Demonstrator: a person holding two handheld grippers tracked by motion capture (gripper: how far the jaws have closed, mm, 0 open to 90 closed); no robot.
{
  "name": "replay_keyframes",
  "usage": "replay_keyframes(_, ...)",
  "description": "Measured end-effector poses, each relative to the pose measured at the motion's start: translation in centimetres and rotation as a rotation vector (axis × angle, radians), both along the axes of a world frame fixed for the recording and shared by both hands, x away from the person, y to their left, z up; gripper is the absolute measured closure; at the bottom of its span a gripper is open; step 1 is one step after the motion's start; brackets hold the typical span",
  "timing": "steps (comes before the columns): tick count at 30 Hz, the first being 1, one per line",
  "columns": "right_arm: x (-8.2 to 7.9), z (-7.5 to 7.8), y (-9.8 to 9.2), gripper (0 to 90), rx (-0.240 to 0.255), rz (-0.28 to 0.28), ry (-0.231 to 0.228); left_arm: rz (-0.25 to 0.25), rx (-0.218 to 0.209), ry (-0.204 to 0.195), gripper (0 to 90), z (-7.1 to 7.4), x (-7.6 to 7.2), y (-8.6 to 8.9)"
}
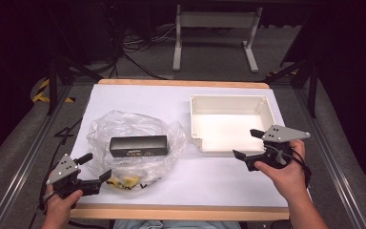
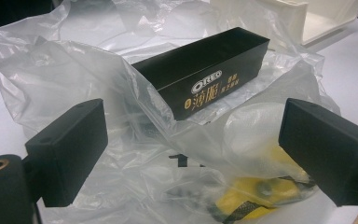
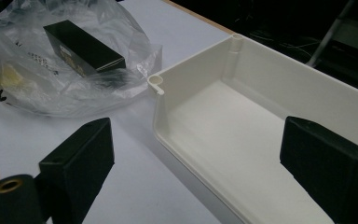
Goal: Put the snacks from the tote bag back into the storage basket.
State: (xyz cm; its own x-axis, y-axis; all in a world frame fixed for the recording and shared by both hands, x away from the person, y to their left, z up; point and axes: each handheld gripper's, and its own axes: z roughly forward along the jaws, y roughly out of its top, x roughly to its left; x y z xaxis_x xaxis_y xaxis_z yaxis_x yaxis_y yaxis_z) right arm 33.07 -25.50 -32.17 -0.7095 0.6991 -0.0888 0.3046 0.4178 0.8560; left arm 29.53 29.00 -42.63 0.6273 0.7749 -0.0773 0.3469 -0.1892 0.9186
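Note:
A black Oreo box [image 1: 138, 146] [image 2: 205, 72] [image 3: 81, 48] lies on a crumpled clear plastic bag [image 1: 133, 143] [image 2: 74, 70] [image 3: 37, 79] at the table's left middle. Something yellow [image 1: 126, 181] [image 2: 256, 196] lies under the bag's near edge. An empty white tray [image 1: 198, 119] [image 3: 242, 140] stands to the right. My left gripper [image 1: 95, 167] [image 2: 191, 156] is open just short of the bag's near left side, jaws wide, nothing between them. My right gripper [image 1: 248, 144] [image 3: 196, 163] is open at the tray's near right corner, holding nothing.
A white sheet [image 1: 228, 176] covers the wooden table [image 1: 181, 212]. Behind the table stand a white frame leg [image 1: 177, 47] and loose cables [image 1: 138, 62] on the floor. Metal rails [image 1: 24, 157] run along both sides.

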Motion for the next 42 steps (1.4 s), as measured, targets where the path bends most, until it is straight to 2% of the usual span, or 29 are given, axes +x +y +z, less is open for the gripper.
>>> replay_keyframes(4,0.6,0.6,0.7,10.4,-0.001,0.069,-0.008,0.001,0.0,0.001,8.9,0.0,0.0,0.0)
replay_keyframes(6,1.0,0.9,1.0,10.4,0.014,0.107,-0.013,0.001,0.0,0.001,8.9,0.0,0.0,0.0)
replay_keyframes(16,2.5,3.3,3.5,10.4,-0.023,0.177,-0.056,-0.002,-0.001,-0.001,8.9,0.1,0.0,0.1)
replay_keyframes(19,2.7,3.7,3.8,10.4,-0.03,0.185,-0.055,-0.003,-0.002,-0.002,8.8,0.1,0.0,0.1)
replay_keyframes(22,3.5,4.6,5.0,10.4,-0.051,0.222,-0.054,-0.002,-0.005,-0.003,8.8,0.0,0.0,0.1)
replay_keyframes(25,4.0,5.1,5.7,11.2,-0.042,0.252,-0.05,-0.003,-0.006,-0.004,8.9,0.1,0.0,0.1)
replay_keyframes(31,4.9,5.6,6.9,11.0,-0.023,0.313,-0.039,-0.002,-0.008,-0.004,8.8,0.1,0.0,0.2)
replay_keyframes(38,5.7,6.0,8.1,11.3,-0.026,0.37,-0.04,0.001,-0.007,-0.004,8.9,0.1,0.0,0.2)
replay_keyframes(42,6.3,5.9,8.8,12.7,-0.024,0.43,-0.016,0.0,-0.008,-0.003,8.9,0.1,0.0,0.2)
